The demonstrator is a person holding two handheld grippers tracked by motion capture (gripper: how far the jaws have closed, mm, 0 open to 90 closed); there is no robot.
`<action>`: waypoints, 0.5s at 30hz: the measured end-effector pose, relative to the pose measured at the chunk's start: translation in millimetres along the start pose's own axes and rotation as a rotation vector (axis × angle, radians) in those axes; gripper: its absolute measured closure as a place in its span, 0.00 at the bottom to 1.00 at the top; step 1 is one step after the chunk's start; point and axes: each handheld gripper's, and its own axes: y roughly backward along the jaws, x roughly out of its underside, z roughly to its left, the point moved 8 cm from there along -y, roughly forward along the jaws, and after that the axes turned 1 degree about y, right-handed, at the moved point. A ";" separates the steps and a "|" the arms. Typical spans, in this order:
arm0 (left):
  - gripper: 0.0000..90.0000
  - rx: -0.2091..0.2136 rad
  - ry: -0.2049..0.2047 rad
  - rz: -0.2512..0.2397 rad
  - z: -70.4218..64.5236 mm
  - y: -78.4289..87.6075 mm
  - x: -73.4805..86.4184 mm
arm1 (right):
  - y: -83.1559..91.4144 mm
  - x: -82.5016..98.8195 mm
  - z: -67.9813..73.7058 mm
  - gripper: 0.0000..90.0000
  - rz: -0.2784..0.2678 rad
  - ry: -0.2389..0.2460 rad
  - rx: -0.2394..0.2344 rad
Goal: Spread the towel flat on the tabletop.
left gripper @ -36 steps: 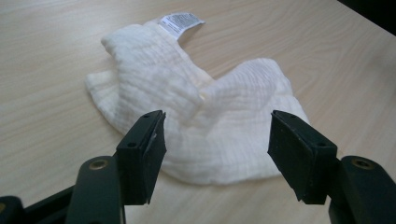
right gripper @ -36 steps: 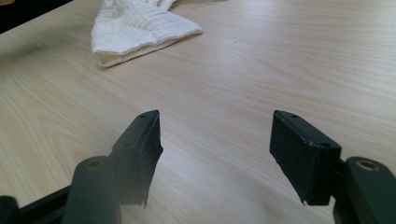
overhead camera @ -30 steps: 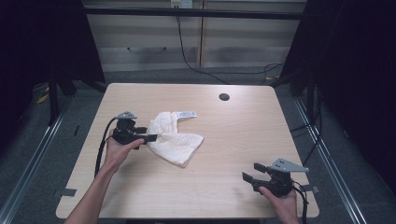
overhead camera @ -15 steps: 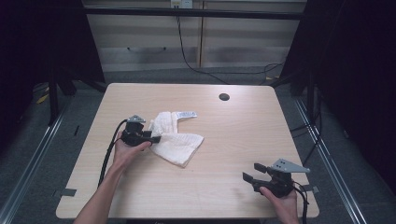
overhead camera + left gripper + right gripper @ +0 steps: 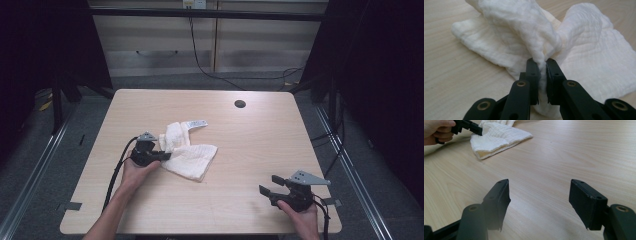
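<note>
A white cloth (image 5: 190, 155) lies crumpled on the wooden table (image 5: 250, 135), left of its middle. My left gripper (image 5: 165, 156) is at the cloth's left edge. In the left gripper view its jaws have just been closing and pinch a bunched fold of the cloth (image 5: 534, 42) between the pads; the left gripper (image 5: 543, 62) is shut on it. My right gripper (image 5: 266, 191) rests near the table's front right corner, held by a hand. In the right gripper view the right gripper (image 5: 539, 195) stands open over bare wood, with the cloth (image 5: 499, 135) far off.
A dark round hole (image 5: 240, 104) sits near the table's far edge. A small label (image 5: 196, 123) sticks out from the cloth's far side. Cabinets and cables stand beyond the table. Metal rails run along both sides.
My left gripper has moved forward and down onto the cloth's left edge and pinched it, bunching the fabric. The right gripper has stayed in place.
</note>
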 end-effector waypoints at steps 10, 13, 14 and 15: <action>0.92 0.040 -0.032 0.000 -24.4 6.7 13.5 | -0.4 -0.3 0.7 0.36 0.002 0.000 0.004; 0.92 0.047 -0.025 -0.010 -31.2 8.6 17.7 | 0.1 -0.9 0.5 0.36 -0.002 0.003 0.001; 0.92 0.050 -0.018 -0.009 -32.8 9.3 18.8 | 0.1 -0.9 0.1 0.36 -0.003 0.002 0.006; 0.92 0.053 -0.014 -0.017 -35.6 10.2 20.4 | 0.1 -0.6 -0.2 0.36 0.000 0.001 0.011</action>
